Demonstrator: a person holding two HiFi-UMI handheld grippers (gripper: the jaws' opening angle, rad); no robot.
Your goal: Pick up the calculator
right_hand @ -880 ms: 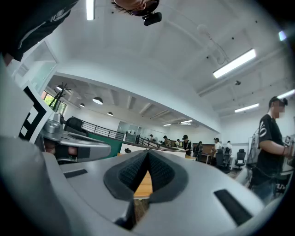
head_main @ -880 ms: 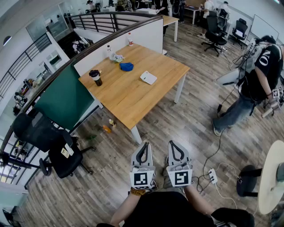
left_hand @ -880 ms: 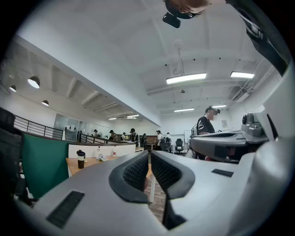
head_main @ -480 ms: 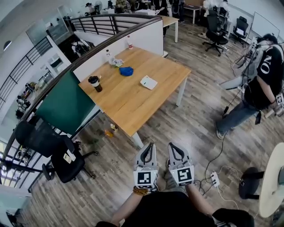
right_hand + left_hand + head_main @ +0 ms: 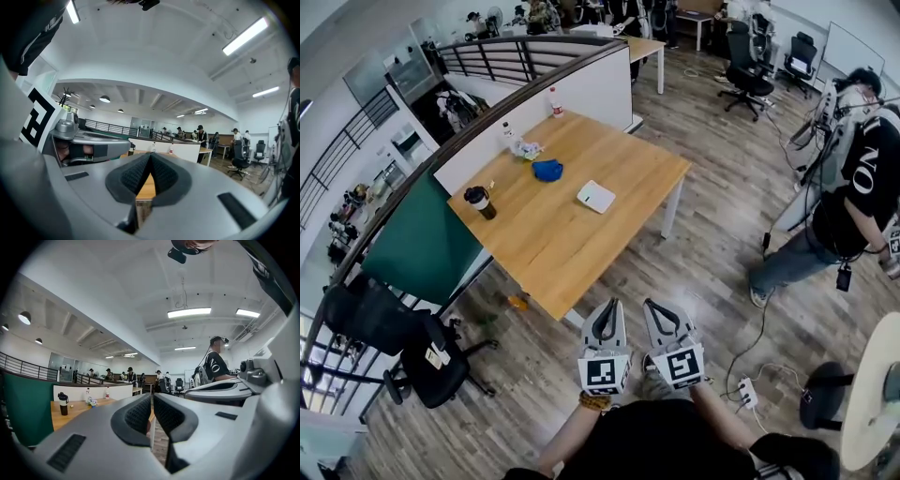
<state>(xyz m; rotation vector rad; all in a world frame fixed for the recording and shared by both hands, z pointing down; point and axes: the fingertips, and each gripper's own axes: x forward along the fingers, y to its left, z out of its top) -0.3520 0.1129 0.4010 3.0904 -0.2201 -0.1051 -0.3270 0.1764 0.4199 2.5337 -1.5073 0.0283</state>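
Note:
The calculator (image 5: 596,197), a flat white slab, lies near the middle of the wooden table (image 5: 553,234) in the head view. Both grippers are held side by side close to my body, well short of the table's near corner. My left gripper (image 5: 607,310) is shut with nothing in it, and my right gripper (image 5: 656,307) is shut and empty too. In the left gripper view the left gripper (image 5: 152,399) points level across the room, jaws together. In the right gripper view the right gripper (image 5: 150,158) has its tips touching, with the table top beyond them.
On the table stand a dark cup (image 5: 478,202), a blue cloth (image 5: 547,170) and two bottles (image 5: 553,100) by a white partition. A black office chair (image 5: 412,347) stands at the left. A person in black (image 5: 853,202) stands at the right. Cables and a power strip (image 5: 746,394) lie on the floor.
The view has shifted: the table and calculator now sit further left and slightly lower in the head view. Both grippers stay shut, side by side.

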